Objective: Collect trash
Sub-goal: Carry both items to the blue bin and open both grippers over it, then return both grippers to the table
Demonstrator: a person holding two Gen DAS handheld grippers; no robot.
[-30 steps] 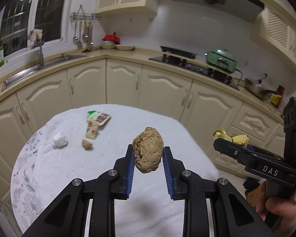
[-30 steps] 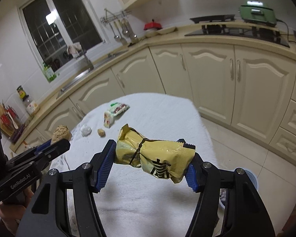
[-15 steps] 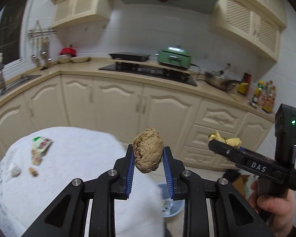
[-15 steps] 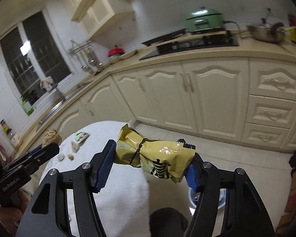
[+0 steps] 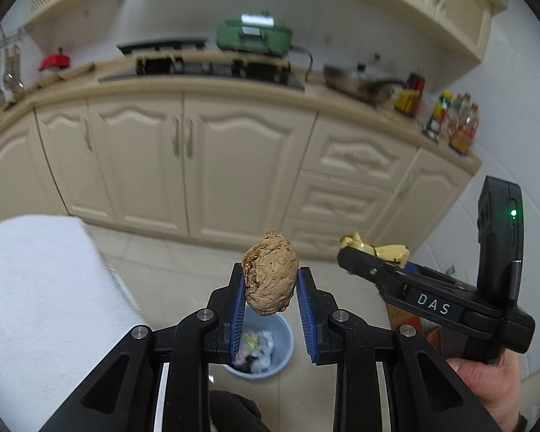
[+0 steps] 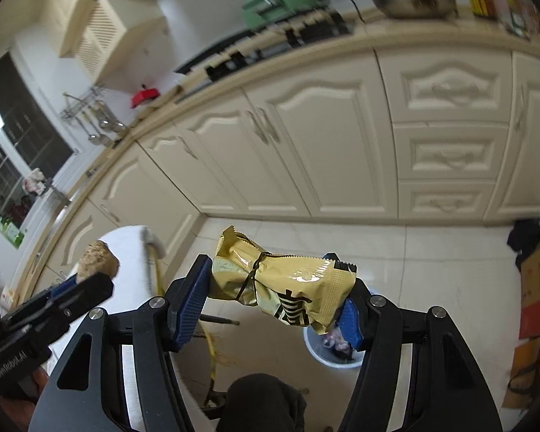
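Observation:
My left gripper (image 5: 270,280) is shut on a brown crumpled lump (image 5: 270,273), held in the air above a pale blue trash bin (image 5: 284,345) on the floor. The bin holds crumpled wrappers. My right gripper (image 6: 277,291) is shut on a yellow snack wrapper (image 6: 284,284) tied in the middle; the same bin (image 6: 318,354) shows just below its right finger. In the left wrist view the right gripper (image 5: 363,255) hangs at the right with the wrapper (image 5: 388,251). The left gripper with the lump (image 6: 97,261) appears at the left of the right wrist view.
The white-clothed table (image 5: 36,288) lies at the left, its edge close to the bin. Cream kitchen cabinets (image 5: 205,165) run behind, with a green pot (image 5: 253,34) on the counter. Cardboard boxes (image 6: 536,288) stand at the right on the tiled floor. A dark knee (image 6: 266,399) is below.
Both grippers have swung right, away from the table and toward the floor, carrying the lump and the wrapper. The blue bin has come into view under them.

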